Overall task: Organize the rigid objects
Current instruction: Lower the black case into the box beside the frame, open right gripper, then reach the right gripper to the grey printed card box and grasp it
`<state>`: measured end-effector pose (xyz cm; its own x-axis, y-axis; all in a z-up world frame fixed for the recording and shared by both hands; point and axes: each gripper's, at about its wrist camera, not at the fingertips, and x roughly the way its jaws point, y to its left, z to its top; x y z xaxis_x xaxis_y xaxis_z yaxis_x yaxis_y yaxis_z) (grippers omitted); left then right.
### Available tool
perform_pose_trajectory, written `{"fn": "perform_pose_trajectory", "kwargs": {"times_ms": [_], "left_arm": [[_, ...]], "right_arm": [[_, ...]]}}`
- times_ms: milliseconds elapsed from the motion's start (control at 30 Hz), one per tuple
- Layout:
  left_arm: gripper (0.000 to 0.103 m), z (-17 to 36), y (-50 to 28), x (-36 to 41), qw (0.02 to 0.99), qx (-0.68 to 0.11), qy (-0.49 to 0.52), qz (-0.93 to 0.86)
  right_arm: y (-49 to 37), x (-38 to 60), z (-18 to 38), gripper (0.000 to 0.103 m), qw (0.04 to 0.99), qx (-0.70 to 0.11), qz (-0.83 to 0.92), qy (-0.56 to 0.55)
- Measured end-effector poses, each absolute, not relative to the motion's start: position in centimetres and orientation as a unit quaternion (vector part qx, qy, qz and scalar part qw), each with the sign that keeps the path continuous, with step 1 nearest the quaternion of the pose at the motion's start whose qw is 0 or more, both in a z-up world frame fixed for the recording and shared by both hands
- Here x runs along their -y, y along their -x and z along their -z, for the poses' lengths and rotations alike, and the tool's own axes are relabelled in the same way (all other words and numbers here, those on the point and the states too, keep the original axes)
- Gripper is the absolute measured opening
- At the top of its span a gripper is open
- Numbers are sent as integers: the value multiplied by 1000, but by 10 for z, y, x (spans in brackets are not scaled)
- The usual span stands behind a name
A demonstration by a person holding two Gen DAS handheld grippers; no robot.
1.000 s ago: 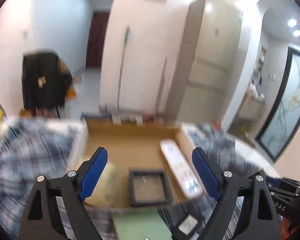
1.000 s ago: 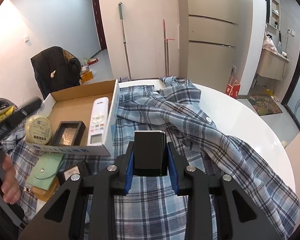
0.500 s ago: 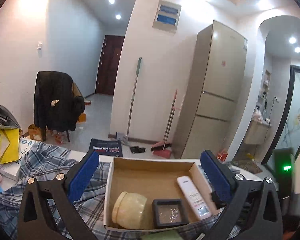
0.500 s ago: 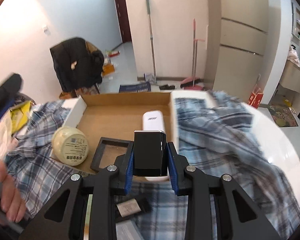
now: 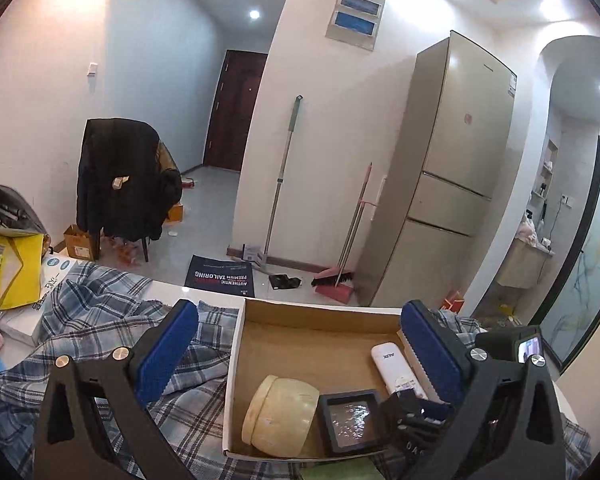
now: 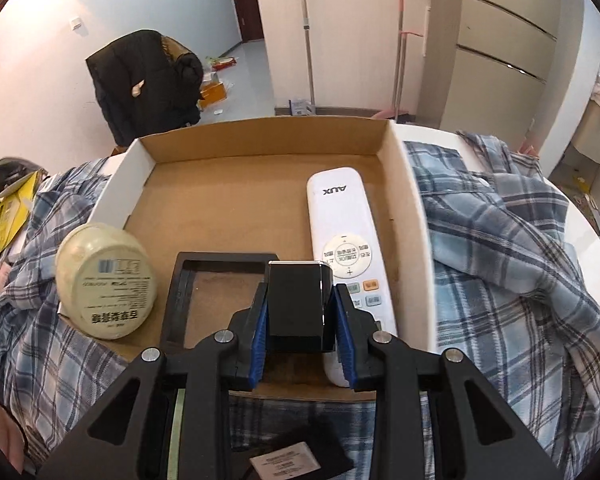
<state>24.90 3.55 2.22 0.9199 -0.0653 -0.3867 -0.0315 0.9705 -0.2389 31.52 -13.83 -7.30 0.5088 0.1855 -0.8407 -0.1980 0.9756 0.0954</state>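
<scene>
the right gripper (image 6: 300, 330) pinches a black block (image 6: 298, 304) above the cardboard box (image 6: 260, 136); lower it into the bare floor between the black frame (image 6: 188, 280) and white remote (image 6: 342, 240), then release.

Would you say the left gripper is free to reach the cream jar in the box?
Probably yes: the left gripper is open and empty, and the jar lies uncovered in the box's near left corner.

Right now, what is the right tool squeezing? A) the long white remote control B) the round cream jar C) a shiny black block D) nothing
C: the right tool has its blue pads pressed on both sides of the shiny black block, above the brown cardboard box.
</scene>
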Motion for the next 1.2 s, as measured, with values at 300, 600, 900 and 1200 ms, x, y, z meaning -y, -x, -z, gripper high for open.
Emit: {"fn": "perform_pose_trajectory", "kwargs": {"times_ms": [300,600,900,1200], "left_arm": [[103,-31,-244,-27,976,-194,102,18],[103,-80,-205,-25,988,-124,77,40],[103,-129,-133,-25,996,-61,60,40],[103,-122,-66,-19,994,-71,38,70]], "right_arm": [[-313,134,73,39,860,-493,-129,5],[-267,166,8,55,899,-419,-127,12],[-200,192,-48,55,928,-340,-153,-5],[-141,206,-61,56,937,-292,-188,-23]]}}
